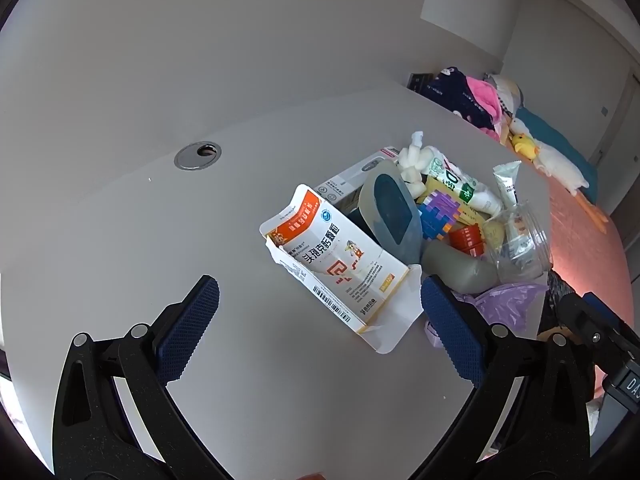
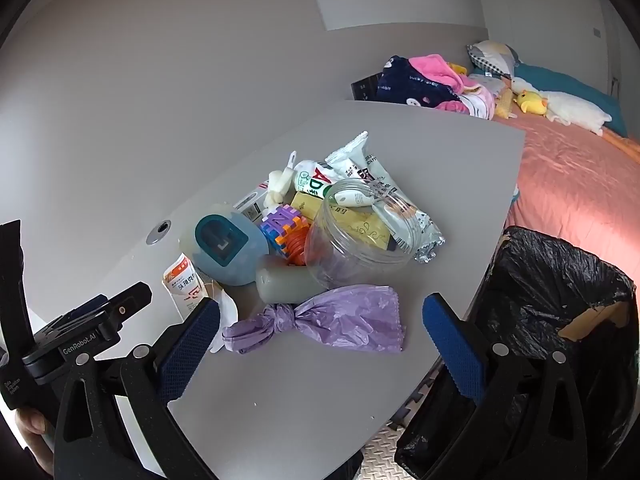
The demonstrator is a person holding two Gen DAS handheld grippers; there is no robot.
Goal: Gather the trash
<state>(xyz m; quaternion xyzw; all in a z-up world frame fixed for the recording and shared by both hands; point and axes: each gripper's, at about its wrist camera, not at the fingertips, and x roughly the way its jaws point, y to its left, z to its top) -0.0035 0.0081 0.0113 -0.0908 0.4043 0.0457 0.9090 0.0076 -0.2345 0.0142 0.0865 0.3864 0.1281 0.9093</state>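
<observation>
I am looking over the grey bench (image 2: 400, 152), with the black-lined bin (image 2: 560, 300) standing just beside its right edge and the trash heaped together on top. In that heap the clear jar (image 2: 360, 232) is lying on its side, the purple bag (image 2: 340, 320) nearest me and the torn medicine box (image 1: 340, 264) to the left. I am holding my left gripper (image 1: 316, 320) and right gripper (image 2: 320, 332) spread wide above the bench, gripping nothing.
</observation>
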